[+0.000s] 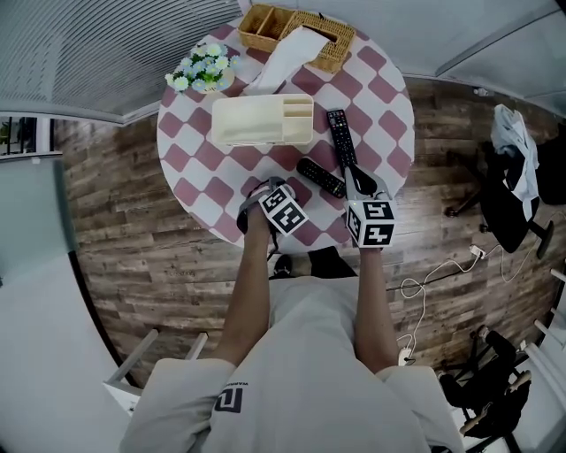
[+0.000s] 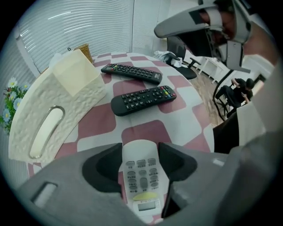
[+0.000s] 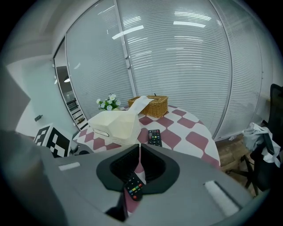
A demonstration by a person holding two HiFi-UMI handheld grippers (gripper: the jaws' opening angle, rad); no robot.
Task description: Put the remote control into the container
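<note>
Presently the left gripper (image 2: pixel 140 148) sits at the near edge of the round tabletop (image 1: pixel 199 190), its jaws closed against both long sides of a white remote control (image 2: pixel 140 173). This remote is slim with a rounded far end. It carries rows of small grey buttons, one pale yellow-green button and a little grey display at the end nearest the camera. Whether it rests on the checked cloth or is lifted off it cannot be told.

The right gripper (image 3: pixel 138 148) hovers at the near right edge with its jaws almost together, only a thin slit showing between them, and holds nothing. Just below those jaws lies the end of a short black remote (image 3: pixel 134 189) with small coloured buttons. A longer black remote (image 1: pixel 341 142) lies beyond it, pointing toward the far edge.

The cream container (image 1: pixel 256 121) lies near the middle of the tabletop, toward the far left, well apart from the white remote. It has a textured surface, a slot-shaped handle and compartments at its right end. A wicker basket (image 1: pixel 283 26) with a tissue stands at the far edge, and a small bunch of flowers (image 1: pixel 202 67) stands at the far left edge.
</note>
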